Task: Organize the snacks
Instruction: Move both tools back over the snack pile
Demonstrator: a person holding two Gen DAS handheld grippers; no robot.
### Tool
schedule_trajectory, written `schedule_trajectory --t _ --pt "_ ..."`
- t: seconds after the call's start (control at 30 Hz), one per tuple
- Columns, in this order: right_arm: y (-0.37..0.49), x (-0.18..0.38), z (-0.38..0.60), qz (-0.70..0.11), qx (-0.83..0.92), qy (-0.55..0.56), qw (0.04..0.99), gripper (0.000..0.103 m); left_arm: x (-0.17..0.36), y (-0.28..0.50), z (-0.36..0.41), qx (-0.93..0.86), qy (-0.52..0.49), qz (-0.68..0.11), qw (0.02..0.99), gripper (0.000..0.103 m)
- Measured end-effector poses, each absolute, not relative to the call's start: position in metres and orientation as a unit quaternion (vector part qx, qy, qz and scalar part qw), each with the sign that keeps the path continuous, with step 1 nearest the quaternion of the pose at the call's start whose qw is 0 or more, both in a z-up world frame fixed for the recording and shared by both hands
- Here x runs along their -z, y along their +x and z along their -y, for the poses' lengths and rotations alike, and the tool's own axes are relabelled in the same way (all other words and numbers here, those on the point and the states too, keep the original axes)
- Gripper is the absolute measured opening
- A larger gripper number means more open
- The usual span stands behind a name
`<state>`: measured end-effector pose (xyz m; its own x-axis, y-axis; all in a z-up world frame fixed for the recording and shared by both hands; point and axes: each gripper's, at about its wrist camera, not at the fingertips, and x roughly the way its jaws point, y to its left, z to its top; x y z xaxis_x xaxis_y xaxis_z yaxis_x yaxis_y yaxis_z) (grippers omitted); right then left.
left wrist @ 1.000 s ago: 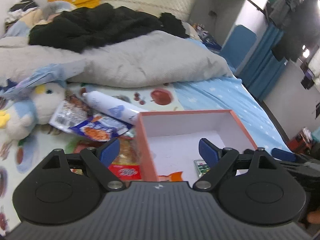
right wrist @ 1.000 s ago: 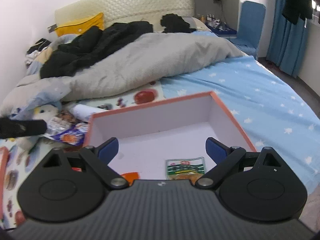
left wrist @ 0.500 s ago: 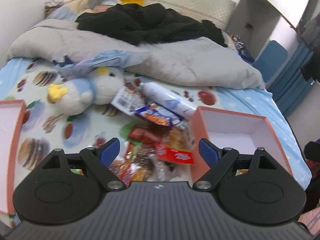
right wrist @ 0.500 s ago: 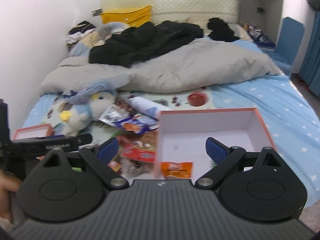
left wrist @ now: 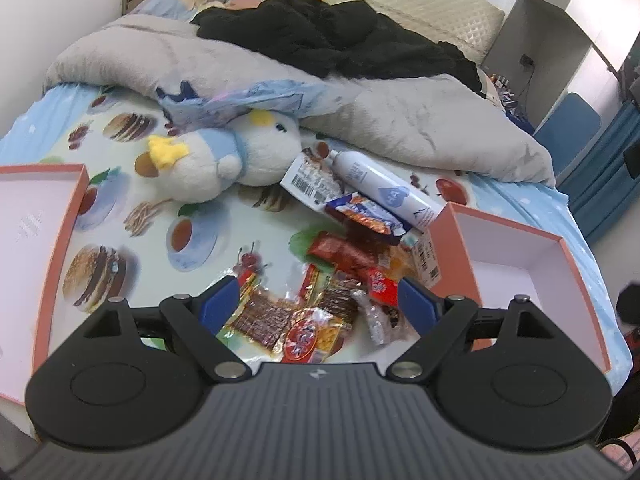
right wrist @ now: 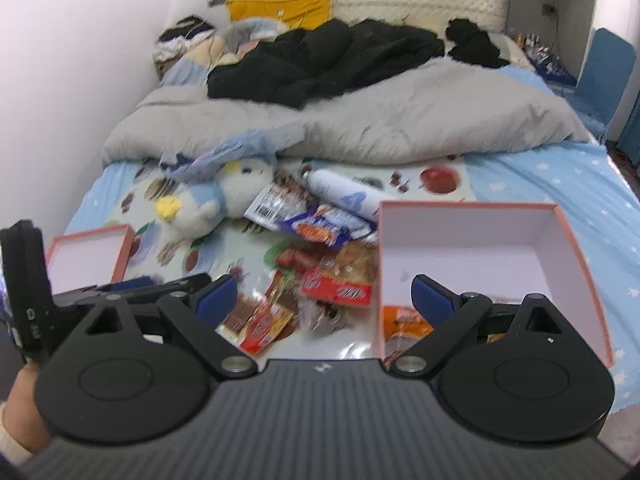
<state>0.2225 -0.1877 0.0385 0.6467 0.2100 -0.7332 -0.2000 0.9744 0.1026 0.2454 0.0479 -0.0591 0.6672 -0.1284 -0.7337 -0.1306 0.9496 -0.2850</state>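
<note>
Snack pile (left wrist: 340,280) between two boxes (left wrist: 520,240), plush toy (left wrist: 224,160) behind.

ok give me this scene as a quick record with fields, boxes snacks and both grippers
surface: bed with printed sheet
snacks: loose pile of packets between the two boxes
right box: holds an orange packet
left box: contents not visible
left hand-held gripper: open, above the pile, holding nothing
right hand-held gripper: open, holding nothing
nearby: plush toy, white bottle

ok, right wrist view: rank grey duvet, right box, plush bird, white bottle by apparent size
1. grey duvet
2. right box, though nearness inflates it
3. plush bird
4. white bottle
</note>
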Motion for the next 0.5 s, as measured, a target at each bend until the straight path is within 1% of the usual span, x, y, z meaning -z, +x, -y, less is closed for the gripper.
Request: schedule_trajectory --t 0.17,0.33,0.5 --pt "0.219 -0.027 0.171 -0.404 -0.114 -0.001 0.907 0.095 0.075 0.242 -0.064 0.003 -0.172 -0.413 0.894 0.089" --pt "0.221 0.005 0.163 -0.427 -0.113 0.009 0.897 0.095 0.092 0.235 -0.08 0.007 -0.181 -0.418 0.89 0.089" --pt "0.207 0.037 0.151 -0.406 -0.118 -0.004 0.906 0.095 0.106 0.225 -0.091 0.022 -0.181 -0.416 0.891 0.089"
